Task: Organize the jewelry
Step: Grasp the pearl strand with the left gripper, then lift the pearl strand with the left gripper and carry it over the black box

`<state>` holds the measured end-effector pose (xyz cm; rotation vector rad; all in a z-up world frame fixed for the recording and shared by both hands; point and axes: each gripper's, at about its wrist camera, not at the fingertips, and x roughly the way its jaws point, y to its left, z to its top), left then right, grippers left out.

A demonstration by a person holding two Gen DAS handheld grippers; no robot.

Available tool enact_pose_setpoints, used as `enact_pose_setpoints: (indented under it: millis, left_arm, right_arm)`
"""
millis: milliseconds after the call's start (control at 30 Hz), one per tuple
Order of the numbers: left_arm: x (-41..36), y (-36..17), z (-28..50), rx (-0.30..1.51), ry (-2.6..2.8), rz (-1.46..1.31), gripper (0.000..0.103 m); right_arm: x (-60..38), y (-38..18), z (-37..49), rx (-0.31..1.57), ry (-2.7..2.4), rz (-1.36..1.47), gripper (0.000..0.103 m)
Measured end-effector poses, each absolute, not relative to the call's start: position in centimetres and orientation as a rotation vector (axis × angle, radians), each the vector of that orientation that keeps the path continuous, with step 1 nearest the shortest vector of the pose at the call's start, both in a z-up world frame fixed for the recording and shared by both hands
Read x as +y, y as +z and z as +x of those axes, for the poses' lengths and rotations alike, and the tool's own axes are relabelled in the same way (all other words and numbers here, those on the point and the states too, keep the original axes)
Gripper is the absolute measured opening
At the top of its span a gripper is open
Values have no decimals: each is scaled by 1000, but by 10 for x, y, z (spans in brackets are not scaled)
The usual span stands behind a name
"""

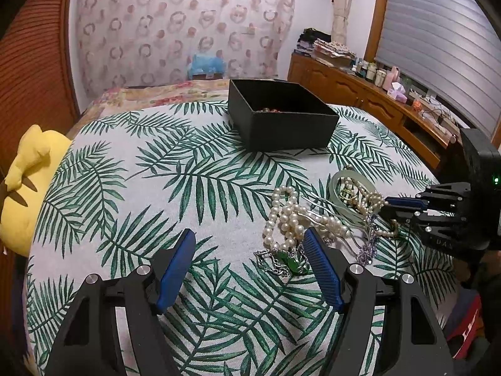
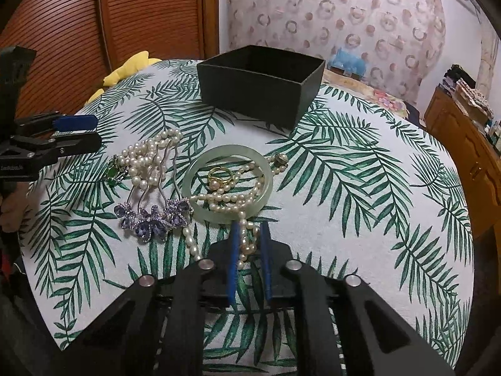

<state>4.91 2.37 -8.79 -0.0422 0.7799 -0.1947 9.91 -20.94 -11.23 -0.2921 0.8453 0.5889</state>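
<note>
A jewelry pile lies on the palm-leaf tablecloth (image 2: 360, 188): a pale green jade bangle (image 2: 189, 181) around a gold ring (image 2: 220, 175), a purple butterfly hair comb (image 2: 153, 219), a bunched pearl necklace (image 2: 147, 153) and a green pendant (image 2: 113, 173). A second pearl strand (image 2: 247, 244) runs from the bangle towards me, and my right gripper (image 2: 249, 228) is shut on it. My left gripper (image 1: 249, 235) stands open over bare cloth, left of the bunched pearl necklace (image 1: 285, 216) and green pendant (image 1: 292, 263). The open black box (image 1: 281, 128) sits behind, with some jewelry inside.
A yellow plush toy (image 1: 25, 188) lies off the table's left edge. A wooden sideboard (image 1: 360, 91) crowded with bottles runs along the right wall. Patterned cloth stretches between the pile and the black box (image 2: 260, 94).
</note>
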Motion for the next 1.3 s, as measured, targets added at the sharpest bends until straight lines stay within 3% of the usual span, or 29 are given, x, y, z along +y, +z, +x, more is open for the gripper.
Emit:
enact_pose_setpoints:
  millis: [67, 367, 600, 700, 1000, 1033, 1067, 1300]
  left_arm:
    - [24, -88, 50, 782, -198, -43, 69]
    - [23, -93, 54, 802, -212, -39, 68]
    - [17, -93, 75, 839, -269, 0, 49]
    - [11, -99, 84, 877, -295, 15, 33]
    - [-3, -108, 94, 882, -264, 136, 24]
    - [-5, -108, 95, 877, -265, 151, 21]
    - [-6, -107, 96, 877, -274, 155, 8]
    - [-9, -77, 91, 809, -275, 134, 7]
  right_arm:
    - [-214, -107, 97, 827, 579, -288, 5]
    - [-235, -81, 93, 746, 553, -242, 5]
    - [-239, -63, 92, 702, 556, -219, 5]
    - [-238, -57, 91, 682, 561, -212, 5]
    - [-236, -28, 89, 596, 576, -194, 5]
    - [-236, -25, 88, 588, 575, -193, 5]
    - [-237, -22, 88, 581, 576, -191, 5]
    - [-241, 4, 83, 534, 572, -192, 5]
